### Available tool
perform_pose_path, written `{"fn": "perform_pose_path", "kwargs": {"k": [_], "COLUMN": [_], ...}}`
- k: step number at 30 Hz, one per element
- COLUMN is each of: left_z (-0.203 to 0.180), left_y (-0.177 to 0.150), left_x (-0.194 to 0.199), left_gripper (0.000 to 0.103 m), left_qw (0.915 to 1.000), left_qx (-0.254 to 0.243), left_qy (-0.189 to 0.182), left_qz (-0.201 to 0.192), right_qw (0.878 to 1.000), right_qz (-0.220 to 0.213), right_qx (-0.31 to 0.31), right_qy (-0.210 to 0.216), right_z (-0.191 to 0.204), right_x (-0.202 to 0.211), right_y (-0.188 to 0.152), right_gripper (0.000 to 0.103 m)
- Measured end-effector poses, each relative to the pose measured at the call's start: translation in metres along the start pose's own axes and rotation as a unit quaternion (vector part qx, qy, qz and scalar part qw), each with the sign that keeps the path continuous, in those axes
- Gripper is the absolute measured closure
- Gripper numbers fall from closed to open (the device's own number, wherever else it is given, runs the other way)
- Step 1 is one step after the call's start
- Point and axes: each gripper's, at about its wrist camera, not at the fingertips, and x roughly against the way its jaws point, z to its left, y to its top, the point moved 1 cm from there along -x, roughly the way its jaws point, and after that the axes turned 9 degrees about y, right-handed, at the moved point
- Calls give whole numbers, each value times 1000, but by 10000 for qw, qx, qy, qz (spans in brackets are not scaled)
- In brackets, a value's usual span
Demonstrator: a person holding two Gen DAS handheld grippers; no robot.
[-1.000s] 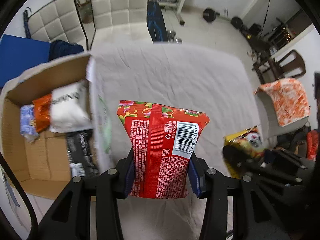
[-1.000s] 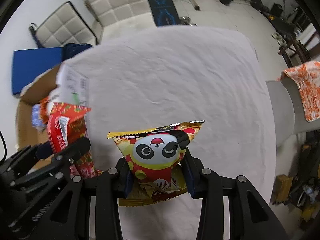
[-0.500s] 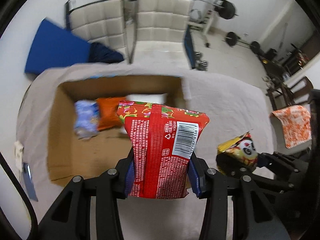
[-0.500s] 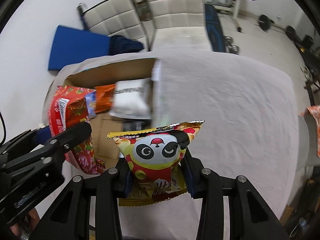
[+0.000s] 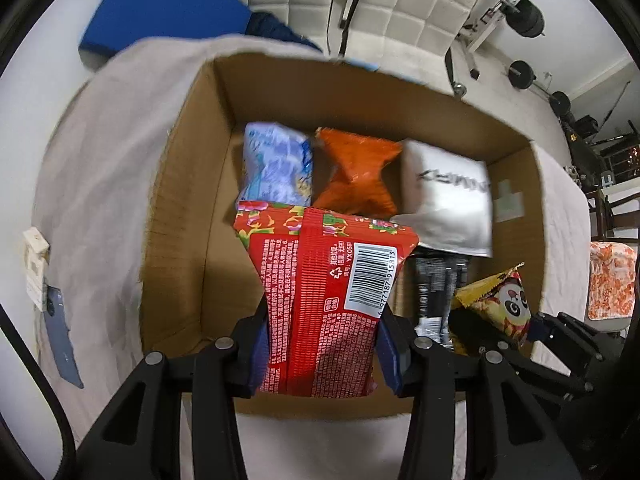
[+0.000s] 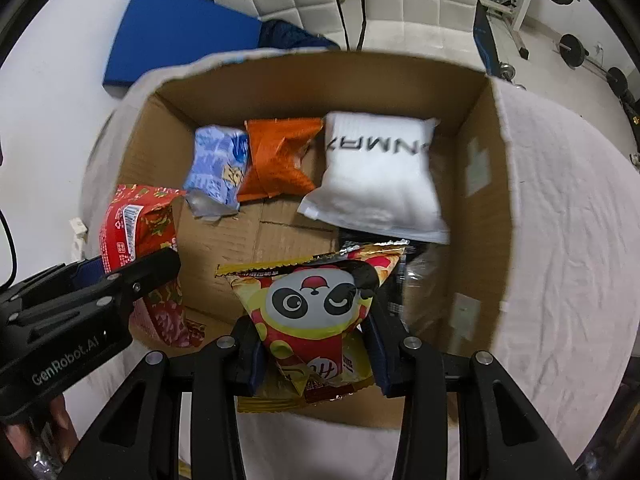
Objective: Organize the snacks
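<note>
My left gripper (image 5: 322, 354) is shut on a red snack bag (image 5: 320, 300) with a barcode, held over the near left part of an open cardboard box (image 5: 180, 208). My right gripper (image 6: 314, 354) is shut on a yellow panda snack bag (image 6: 316, 308), held over the box's (image 6: 484, 200) near edge. Inside the box lie a blue bag (image 6: 214, 164), an orange bag (image 6: 276, 156), a white bag (image 6: 380, 176) and a dark packet (image 5: 438, 292). The red bag (image 6: 136, 236) and left gripper show at the left of the right wrist view.
The box sits on a table under a pale cloth (image 6: 568, 240). A phone (image 5: 60, 336) and a small white item (image 5: 36, 272) lie at the cloth's left edge. White padded chairs (image 5: 404, 4), a blue mat (image 5: 160, 12) and gym weights (image 5: 524, 16) stand beyond.
Both grippers have swung left from the bare cloth to above the box, each still holding its bag. The box now fills the middle of both views.
</note>
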Motion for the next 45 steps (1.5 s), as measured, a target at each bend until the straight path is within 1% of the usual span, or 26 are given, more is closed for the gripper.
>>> {"fn": "perform_pose_path", "kwargs": {"k": [3, 5, 9, 13, 18, 20, 23, 26, 29, 32, 35, 38, 39, 41, 42, 43, 45], "left_z": [7, 10, 14, 16, 12, 7, 5, 0, -7, -13, -19, -24, -26, -26, -27, -28, -29], "left_y": [2, 2, 2, 4, 3, 5, 6, 8, 9, 8, 6, 4, 2, 1, 0, 0, -2], "left_x": [-23, -35, -52, -63, -61, -55, -46, -34, -17, 0, 15, 29, 33, 38, 39, 41, 44], "left_gripper": [61, 61, 60, 60, 60, 60, 60, 60, 60, 59, 57, 54, 52, 51, 48, 35, 13], "left_qw": [9996, 9992, 9983, 9978, 9977, 9980, 9986, 9991, 9996, 9997, 9993, 9985, 9982, 9977, 9973, 9969, 9960], "left_qx": [19, 35, 33, 33, 65, 40, 31, 15, -50, -63, -118, -176, -184, -196, -208, -216, -252], "left_qy": [-93, -140, -176, -166, -120, -69, 0, 45, 160, 217, 292, 364, 378, 402, 413, 431, 479], "left_qz": [253, 382, 546, 641, 671, 622, 522, 417, 229, 40, -178, -363, -423, -515, -569, -618, -710], "right_qw": [9999, 9998, 9997, 9995, 9991, 9990, 9990, 9991, 9989, 9985, 9977, 9972, 9970, 9965, 9965, 9963, 9953], "right_qz": [119, 185, 207, 220, 306, 345, 325, 266, 183, 55, -42, -141, -160, -215, -243, -289, -400], "right_qx": [-29, -81, -121, -171, -222, -182, -104, -131, -145, -141, -170, -269, -287, -336, -354, -369, -356], "right_qy": [-84, -57, -76, -136, -165, -203, -292, -312, -409, -517, -652, -691, -703, -730, -722, -722, -802], "right_z": [4, 5, 7, 8, 7, 7, 9, 8, 4, -2, -12, -20, -21, -26, -28, -30, -32], "right_x": [-27, -40, -57, -71, -83, -87, -88, -83, -74, -61, -45, -30, -26, -16, -12, -6, 8], "right_y": [3, 3, 5, 6, 5, 4, 2, 3, 3, 2, 0, -1, -2, -4, -4, -5, -6], "right_gripper": [60, 60, 59, 59, 57, 53, 40, 36, 26, 25, 16, 15, 9, 1, 0, 0, 0]}}
